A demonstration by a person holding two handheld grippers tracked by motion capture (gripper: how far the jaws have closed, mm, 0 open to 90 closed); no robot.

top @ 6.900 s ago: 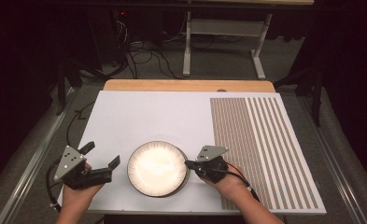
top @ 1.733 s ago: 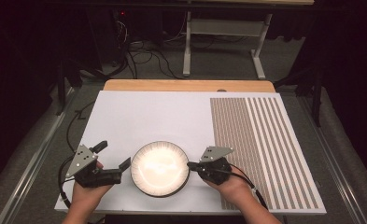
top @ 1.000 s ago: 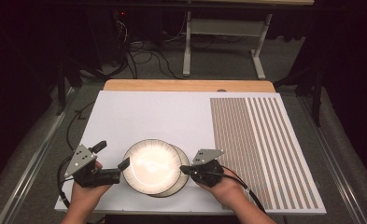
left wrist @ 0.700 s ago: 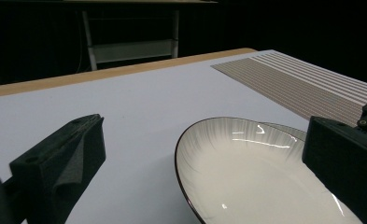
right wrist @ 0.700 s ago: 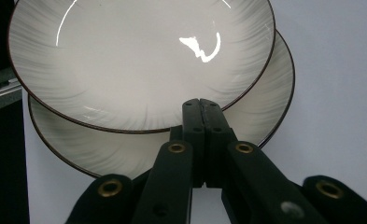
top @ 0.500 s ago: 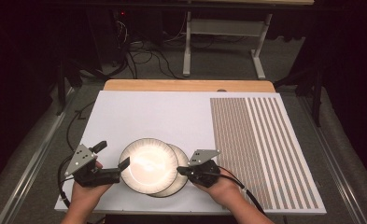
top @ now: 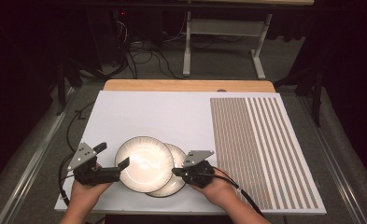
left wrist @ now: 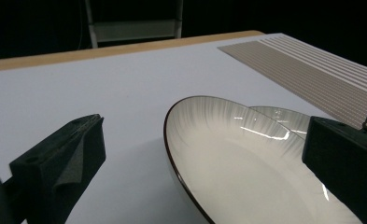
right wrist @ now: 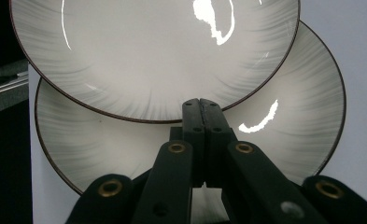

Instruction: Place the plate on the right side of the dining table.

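Two pale plates with dark rims lie near the front edge of the white board. The top plate (top: 144, 163) (right wrist: 153, 56) (left wrist: 232, 172) sits shifted left and overlaps the lower plate (top: 177, 157) (right wrist: 302, 116) (left wrist: 284, 119). My right gripper (top: 174, 171) (right wrist: 201, 105) is shut with nothing between its jaws. Its tip rests over the lower plate, against the top plate's right rim. At the top plate's left side my left gripper (top: 112, 155) (left wrist: 204, 140) is open wide, and that plate's left rim lies between its jaws without being pinched.
A brown striped mat (top: 260, 149) covers the right part of the white board (top: 162, 116). A wooden strip (top: 186, 85) runs along the back edge. Cables and a metal stand (top: 223, 42) are on the floor beyond.
The top plate has slid left off the lower plate, baring a crescent of it on the right. My right gripper has followed it a little leftward. The left gripper stayed put.
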